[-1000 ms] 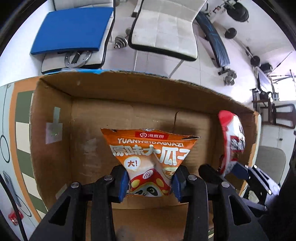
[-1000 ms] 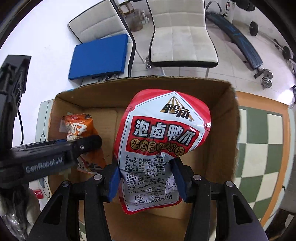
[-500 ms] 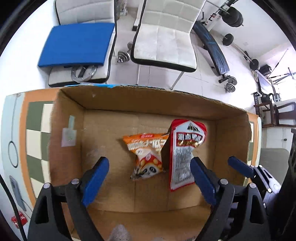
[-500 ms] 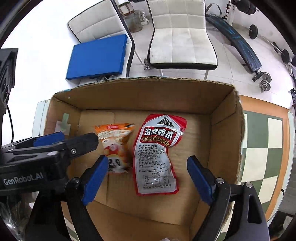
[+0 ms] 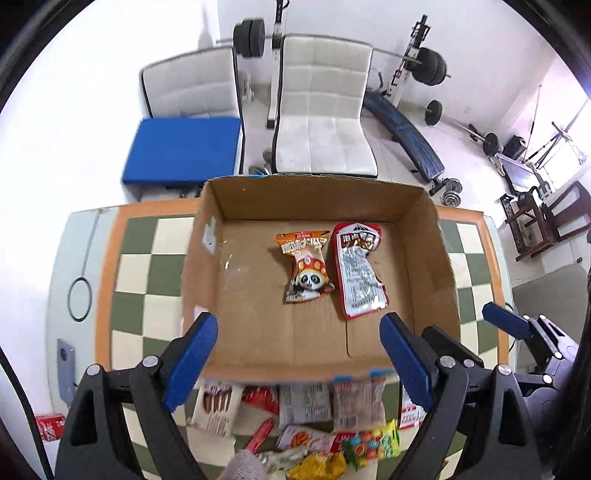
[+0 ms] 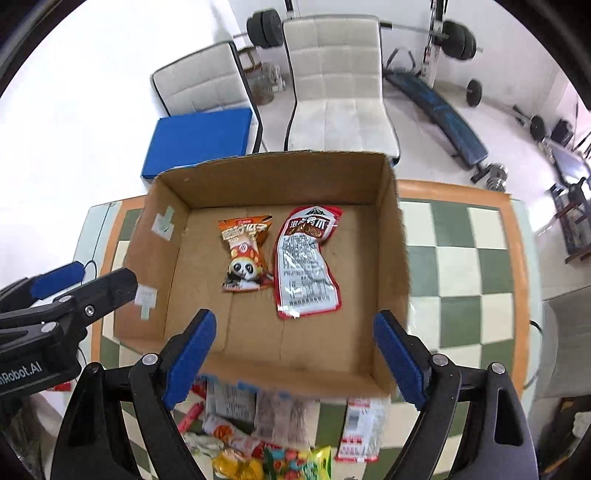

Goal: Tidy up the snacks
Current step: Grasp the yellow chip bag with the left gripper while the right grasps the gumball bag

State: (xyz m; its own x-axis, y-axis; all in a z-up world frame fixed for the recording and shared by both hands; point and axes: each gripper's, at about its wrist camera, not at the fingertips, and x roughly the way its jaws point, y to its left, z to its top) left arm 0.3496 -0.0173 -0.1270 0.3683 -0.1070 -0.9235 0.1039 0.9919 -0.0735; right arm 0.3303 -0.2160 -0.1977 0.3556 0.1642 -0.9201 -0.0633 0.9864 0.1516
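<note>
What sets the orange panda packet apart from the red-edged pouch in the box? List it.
The orange panda-printed snack packet is shorter and pinched at its waist; the red-bordered silver pouch is longer and flatter. The packet shows a cartoon, the pouch mostly fine print. Both lie side by side on the cardboard box floor.

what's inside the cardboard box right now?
Two packets lie flat, side by side on the cardboard box floor: an orange panda snack packet and a red-and-silver pouch. Whatever might be under them is covered.

White chairs (image 5: 325,107), weight bench (image 5: 402,136), barbell (image 6: 454,33), checkered table (image 6: 465,258)
</note>
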